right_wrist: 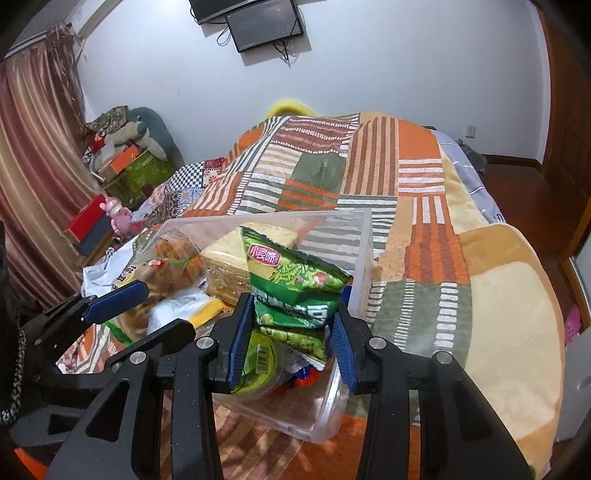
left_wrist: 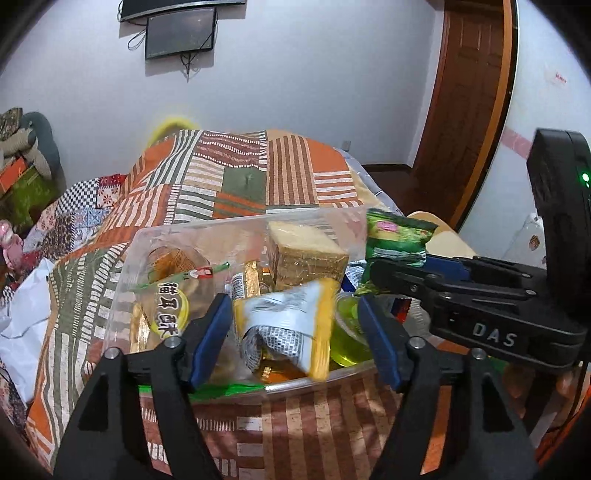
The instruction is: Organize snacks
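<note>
Two grippers of mine were over the clear plastic bin (left_wrist: 236,226) that sat on the striped patchwork blanket (left_wrist: 229,173) of the bed. Farthest left, beyond the blanket, a white plastic bag (left_wrist: 26,314) lay crumpled. Inside the bin, at its left end, lay a clear bag of brown crackers with a yellow round label (left_wrist: 173,280). Next came my left gripper (left_wrist: 295,339), its blue pads (left_wrist: 210,336) standing apart over the near rim; a yellow and white snack packet (left_wrist: 291,325) showed between them, blurred, and neither pad pressed on it, so that gripper was open and held nothing. Behind the packet, toward the far wall of the bin, sat a wrapped block of pale yellow sponge cake (left_wrist: 306,254). Right of the packet a green jelly cup (left_wrist: 347,332) rested in the bin's near right corner. Farther right my right gripper (right_wrist: 291,343) had its blue pads (right_wrist: 240,339) closed against both sides of a green pea snack packet (right_wrist: 291,280), which stood upright above the bin's right end, its crimped top edge uppermost. Below it I saw the jelly cup's barcoded lid (right_wrist: 260,358) and something red and blue that I could not make out. On the wall behind hung a dark screen (right_wrist: 264,27), and rightmost stood a brown wooden door (left_wrist: 469,96)
</note>
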The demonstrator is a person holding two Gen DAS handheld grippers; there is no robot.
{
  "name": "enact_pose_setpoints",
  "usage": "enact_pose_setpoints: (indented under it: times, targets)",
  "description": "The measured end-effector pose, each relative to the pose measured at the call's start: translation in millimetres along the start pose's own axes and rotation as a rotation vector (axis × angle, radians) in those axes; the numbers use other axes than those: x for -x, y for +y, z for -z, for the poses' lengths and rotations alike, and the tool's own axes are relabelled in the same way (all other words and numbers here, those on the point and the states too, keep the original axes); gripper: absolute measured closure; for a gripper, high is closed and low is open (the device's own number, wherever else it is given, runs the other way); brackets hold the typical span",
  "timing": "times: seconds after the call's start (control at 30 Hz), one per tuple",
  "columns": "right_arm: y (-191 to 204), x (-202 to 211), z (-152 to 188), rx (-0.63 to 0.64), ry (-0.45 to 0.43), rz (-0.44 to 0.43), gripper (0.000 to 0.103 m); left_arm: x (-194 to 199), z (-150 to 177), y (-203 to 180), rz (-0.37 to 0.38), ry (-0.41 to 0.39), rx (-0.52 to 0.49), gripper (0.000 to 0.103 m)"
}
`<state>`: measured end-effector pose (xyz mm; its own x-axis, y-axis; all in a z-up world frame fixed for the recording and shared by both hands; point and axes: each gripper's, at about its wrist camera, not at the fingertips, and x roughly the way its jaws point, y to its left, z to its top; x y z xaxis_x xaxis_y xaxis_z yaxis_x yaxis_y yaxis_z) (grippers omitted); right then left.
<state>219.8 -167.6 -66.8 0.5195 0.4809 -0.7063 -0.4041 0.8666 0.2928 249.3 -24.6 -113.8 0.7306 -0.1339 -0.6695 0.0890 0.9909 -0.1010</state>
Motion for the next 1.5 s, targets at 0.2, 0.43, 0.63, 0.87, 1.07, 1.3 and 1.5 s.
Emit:
enact_pose_setpoints:
  times: [0.2, 0.43, 0.63, 0.87, 1.07, 1.3, 1.5]
  targets:
    - [5.6, 22.8, 0.2, 0.036, -0.045, 0.026, 0.051, 21.0, -2.9, 2.8, 0.012, -0.033, 0.027, 0.032]
    - [15.5, 70.6, 3.1, 0.044, -0.116, 0.012, 0.051, 74.0, -6.4, 6.1, 0.027, -0.108, 0.055, 0.032]
    - [41.4, 124.8, 14.7, 0.082, -0.206, -0.005, 0.051, 132.4, -6.5, 7.8, 0.034, -0.204, 0.071, 0.032]
    - [70.2, 169.0, 25.7, 0.111, -0.325, 0.034, 0.028, 198.8, 5.1, 1.0, -0.006, -0.316, 0.045, 0.027]
    - [82.6, 180.9, 27.5, 0.128, -0.385, 0.077, 0.011, 237.1, 17.6, -3.2, -0.045, -0.389, 0.043, 0.005]
    - [86.5, 187.9, 33.9, 0.121, -0.423, 0.110, 0.000, 249.3, 26.4, -12.3, -0.101, -0.439, -0.012, 0.000]
    - [89.8, 190.3, 39.5, 0.145, -0.430, 0.131, 0.000, 247.9, 31.0, -13.9, -0.090, -0.434, -0.008, 0.000]
